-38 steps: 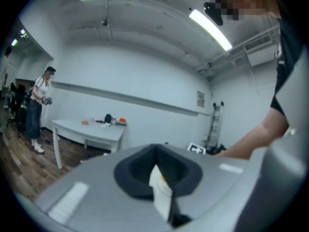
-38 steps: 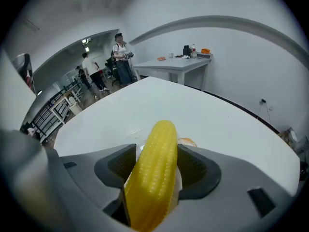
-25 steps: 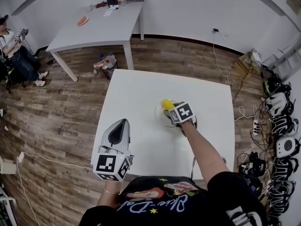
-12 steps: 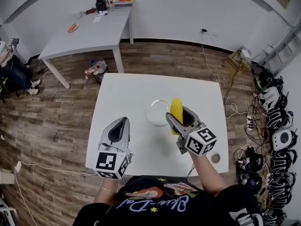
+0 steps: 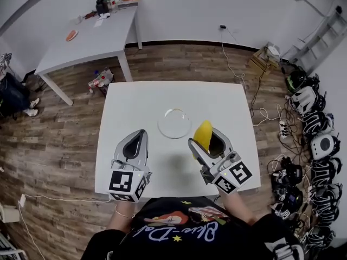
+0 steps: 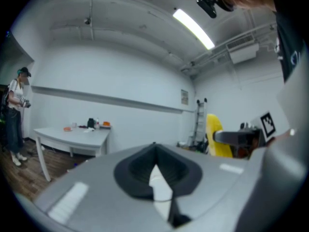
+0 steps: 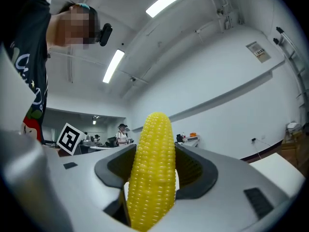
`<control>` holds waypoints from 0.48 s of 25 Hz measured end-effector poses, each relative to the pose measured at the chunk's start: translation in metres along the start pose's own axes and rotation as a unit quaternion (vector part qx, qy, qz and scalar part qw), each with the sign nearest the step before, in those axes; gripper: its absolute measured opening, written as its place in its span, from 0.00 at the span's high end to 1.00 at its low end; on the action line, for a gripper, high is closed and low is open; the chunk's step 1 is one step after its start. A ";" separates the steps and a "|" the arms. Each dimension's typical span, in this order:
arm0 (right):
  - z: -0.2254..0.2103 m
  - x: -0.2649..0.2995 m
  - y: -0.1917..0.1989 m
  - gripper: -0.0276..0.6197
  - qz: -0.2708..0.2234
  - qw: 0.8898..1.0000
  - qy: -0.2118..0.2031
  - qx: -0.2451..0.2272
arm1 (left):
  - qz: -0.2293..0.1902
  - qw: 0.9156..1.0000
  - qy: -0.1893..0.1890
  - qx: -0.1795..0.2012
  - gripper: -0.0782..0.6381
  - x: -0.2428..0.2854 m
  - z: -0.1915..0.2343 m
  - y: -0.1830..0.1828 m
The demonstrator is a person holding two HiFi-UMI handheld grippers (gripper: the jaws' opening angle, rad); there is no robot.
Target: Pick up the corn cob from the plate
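My right gripper (image 5: 206,140) is shut on a yellow corn cob (image 5: 203,134), held up above the white table, right of and nearer than the plate. In the right gripper view the corn cob (image 7: 153,170) stands upright between the jaws of that gripper (image 7: 154,178). The clear round plate (image 5: 174,123) lies bare at the table's middle. My left gripper (image 5: 136,143) hovers over the table's near left part, shut with nothing in it; the left gripper view shows its jaws (image 6: 155,174) closed together, with the corn cob (image 6: 217,136) to the right.
The white table (image 5: 135,102) stands on wood flooring. A second white table (image 5: 87,39) with small items is at the back left. Cables and headsets (image 5: 312,118) crowd the floor at right. A person (image 5: 11,93) sits at far left.
My right gripper has lifted the corn cob off the plate and drawn it back toward me and to the right. The left gripper has stayed about where it was.
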State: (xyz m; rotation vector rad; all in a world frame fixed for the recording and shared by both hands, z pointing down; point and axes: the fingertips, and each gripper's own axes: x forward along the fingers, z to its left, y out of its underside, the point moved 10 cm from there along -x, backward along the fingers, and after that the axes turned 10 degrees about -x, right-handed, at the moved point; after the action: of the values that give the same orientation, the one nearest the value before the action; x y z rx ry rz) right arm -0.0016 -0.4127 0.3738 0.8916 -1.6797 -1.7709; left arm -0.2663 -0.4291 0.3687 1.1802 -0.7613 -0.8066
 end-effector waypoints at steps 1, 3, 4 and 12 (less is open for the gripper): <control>-0.001 -0.002 0.001 0.58 0.002 1.000 0.004 0.002 | -0.001 1.000 0.002 0.000 0.90 0.001 -0.001 0.000; -0.002 -0.003 0.003 0.58 0.006 1.000 0.006 0.003 | -0.003 1.000 0.004 -0.002 0.89 0.001 -0.001 0.000; -0.002 -0.003 0.003 0.58 0.007 1.000 0.005 0.001 | -0.004 1.000 0.005 -0.003 0.90 0.002 -0.001 0.000; -0.003 0.002 -0.001 0.58 0.003 1.000 0.007 -0.001 | -0.007 1.000 0.007 -0.003 0.90 0.005 0.001 -0.002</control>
State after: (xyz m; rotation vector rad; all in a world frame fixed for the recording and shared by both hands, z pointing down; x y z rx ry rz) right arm -0.0006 -0.4164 0.3724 0.8951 -1.6694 -1.7574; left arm -0.2650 -0.4345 0.3670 1.1854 -0.7400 -0.8106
